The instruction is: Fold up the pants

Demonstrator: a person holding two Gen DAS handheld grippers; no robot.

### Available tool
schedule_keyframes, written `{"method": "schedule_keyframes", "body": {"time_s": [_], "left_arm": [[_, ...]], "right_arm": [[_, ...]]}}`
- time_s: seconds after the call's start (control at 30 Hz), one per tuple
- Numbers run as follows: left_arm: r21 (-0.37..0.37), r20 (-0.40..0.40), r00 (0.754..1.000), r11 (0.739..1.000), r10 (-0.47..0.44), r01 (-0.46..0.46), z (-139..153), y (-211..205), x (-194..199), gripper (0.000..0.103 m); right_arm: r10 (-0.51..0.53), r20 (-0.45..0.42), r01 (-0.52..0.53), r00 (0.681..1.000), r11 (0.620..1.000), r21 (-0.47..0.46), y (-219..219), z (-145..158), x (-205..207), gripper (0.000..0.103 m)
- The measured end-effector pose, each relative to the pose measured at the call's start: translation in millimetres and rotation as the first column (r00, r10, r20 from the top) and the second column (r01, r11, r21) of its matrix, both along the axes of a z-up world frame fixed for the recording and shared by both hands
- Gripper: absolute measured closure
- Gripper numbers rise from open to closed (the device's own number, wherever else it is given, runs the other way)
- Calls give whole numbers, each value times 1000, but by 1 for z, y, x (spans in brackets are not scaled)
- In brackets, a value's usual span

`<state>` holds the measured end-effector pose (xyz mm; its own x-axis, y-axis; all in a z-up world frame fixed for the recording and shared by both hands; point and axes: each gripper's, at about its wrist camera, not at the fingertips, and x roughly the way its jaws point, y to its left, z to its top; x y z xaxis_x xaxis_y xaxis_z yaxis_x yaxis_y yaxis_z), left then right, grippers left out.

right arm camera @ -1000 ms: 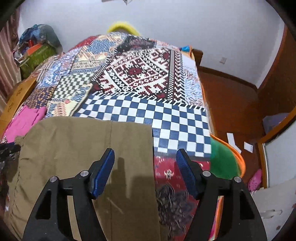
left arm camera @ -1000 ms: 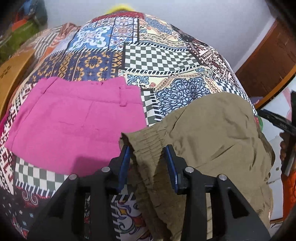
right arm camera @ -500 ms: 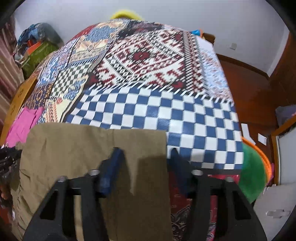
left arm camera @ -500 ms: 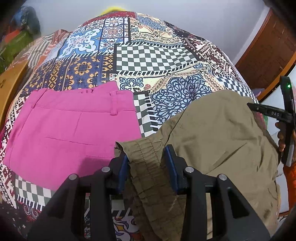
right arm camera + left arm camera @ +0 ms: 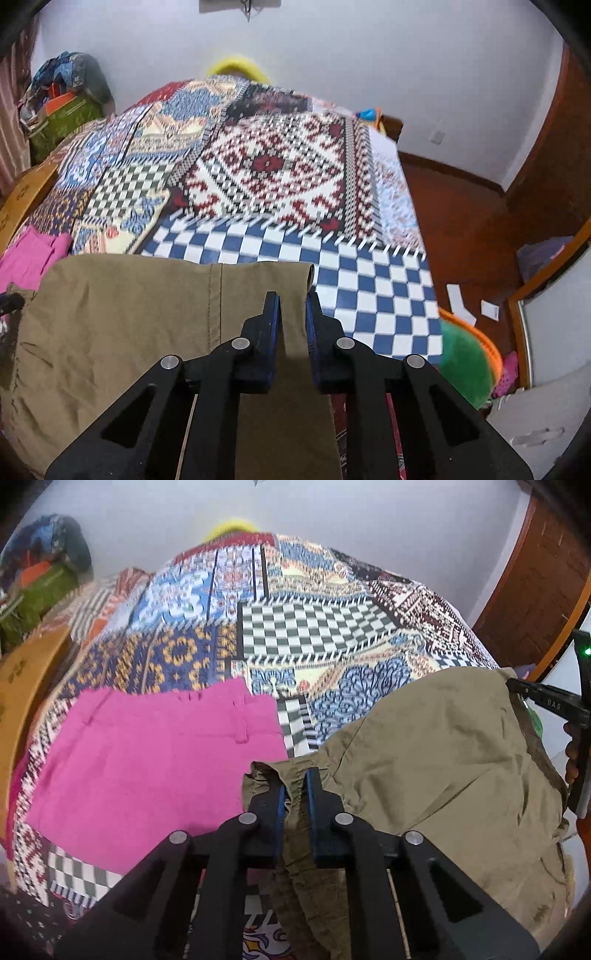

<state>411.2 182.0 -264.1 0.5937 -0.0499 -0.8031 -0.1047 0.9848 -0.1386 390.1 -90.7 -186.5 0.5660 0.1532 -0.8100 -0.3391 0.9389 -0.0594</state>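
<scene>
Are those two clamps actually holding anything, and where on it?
Yes. Both have just closed on the olive pants: the left gripper pinches the gathered waistband, the right gripper pinches the hem end of the leg.

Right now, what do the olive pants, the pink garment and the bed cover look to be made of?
Olive pants: thin matte woven cloth, likely cotton; it creases softly and the waistband is gathered. Pink garment: smoother, stiffer-looking woven fabric, lying flat with crisp belt loops. Bed cover: printed patchwork-pattern cloth; whether it is truly pieced cannot be told.
</scene>
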Motion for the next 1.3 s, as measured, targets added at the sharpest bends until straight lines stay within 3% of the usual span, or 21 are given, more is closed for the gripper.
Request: {"method": "schedule_keyframes", "body": {"time_s": [0.3, 0.63, 1.3], "left_arm": [[55, 136, 991, 998, 1, -9, 57, -1, -2, 97], [48, 268, 963, 999, -22, 9, 131, -6, -20, 97], [47, 257, 961, 995, -102, 93, 159, -40, -133, 98]], "right_arm": [[-41, 105, 35, 994, 997, 64, -1, 53, 1, 91], [-65, 221, 27, 973, 985, 168, -20, 125, -29, 91], [-11, 225, -47, 974, 967, 251, -67, 153, -166, 92]]}}
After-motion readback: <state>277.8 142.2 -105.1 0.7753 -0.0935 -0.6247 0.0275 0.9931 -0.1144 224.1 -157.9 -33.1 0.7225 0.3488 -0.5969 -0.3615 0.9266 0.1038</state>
